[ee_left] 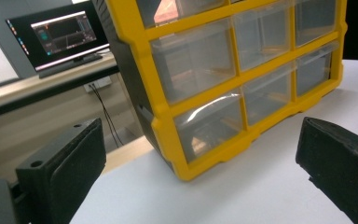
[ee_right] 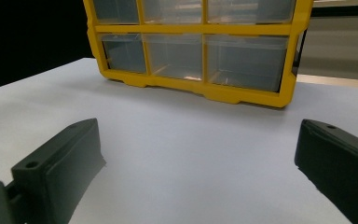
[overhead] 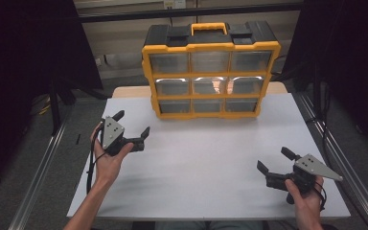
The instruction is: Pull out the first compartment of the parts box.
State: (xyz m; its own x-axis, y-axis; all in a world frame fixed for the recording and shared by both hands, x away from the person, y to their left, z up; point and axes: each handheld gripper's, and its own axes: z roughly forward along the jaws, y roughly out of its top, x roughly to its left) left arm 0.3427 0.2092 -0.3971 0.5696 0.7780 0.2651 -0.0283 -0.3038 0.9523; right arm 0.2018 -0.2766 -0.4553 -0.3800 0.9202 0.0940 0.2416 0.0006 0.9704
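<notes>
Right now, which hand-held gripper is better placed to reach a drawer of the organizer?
Left, probably. The left hand-held gripper is open and nearer the yellow drawer organizer, beside its lower left corner. The right hand-held gripper, also open, sits farther back.

A lab: monitor [ee_left: 58, 35] on a bench, aluminium framing [overhead: 38, 163].
</notes>
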